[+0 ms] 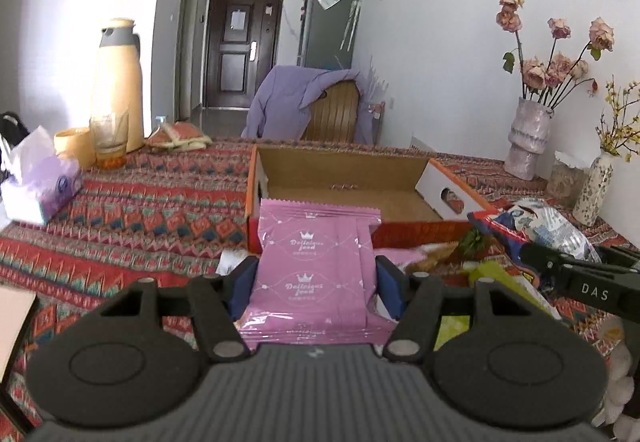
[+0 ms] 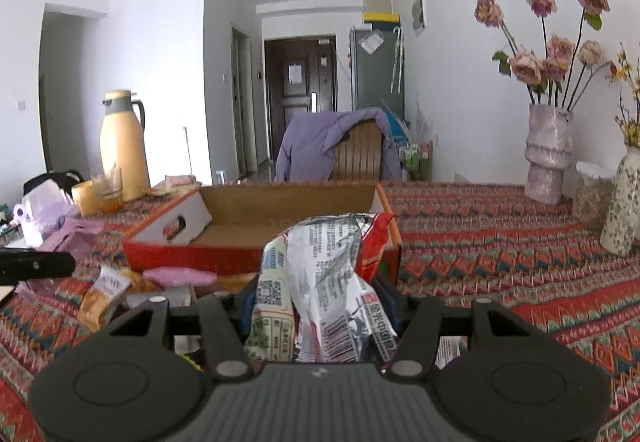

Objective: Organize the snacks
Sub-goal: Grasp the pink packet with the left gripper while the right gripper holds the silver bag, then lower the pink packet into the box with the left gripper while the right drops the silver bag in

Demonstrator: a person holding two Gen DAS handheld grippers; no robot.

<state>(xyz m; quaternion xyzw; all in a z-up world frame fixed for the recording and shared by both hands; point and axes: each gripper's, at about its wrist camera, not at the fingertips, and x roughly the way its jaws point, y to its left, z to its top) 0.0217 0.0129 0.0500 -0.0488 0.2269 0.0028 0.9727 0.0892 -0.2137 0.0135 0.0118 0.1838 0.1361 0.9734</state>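
Observation:
My left gripper (image 1: 316, 278) is shut on a pink snack packet (image 1: 316, 262) printed "Delicious food", held above the table just in front of the open cardboard box (image 1: 348, 186). My right gripper (image 2: 316, 306) is shut on a crinkled silver and red snack bag (image 2: 328, 282), held upright in front of the same box (image 2: 288, 218). The right gripper and its bag also show at the right of the left wrist view (image 1: 560, 262). Loose snacks lie by the box's near wall: a pink packet (image 2: 178, 276) and an orange packet (image 2: 102, 296).
A patterned red cloth (image 2: 500, 254) covers the table. A yellow thermos (image 1: 118, 82), cups and a tissue pack (image 1: 38, 178) stand at the left. Flower vases (image 2: 548, 158) stand at the right by the wall. A chair with a purple jacket (image 1: 304, 98) stands behind the table.

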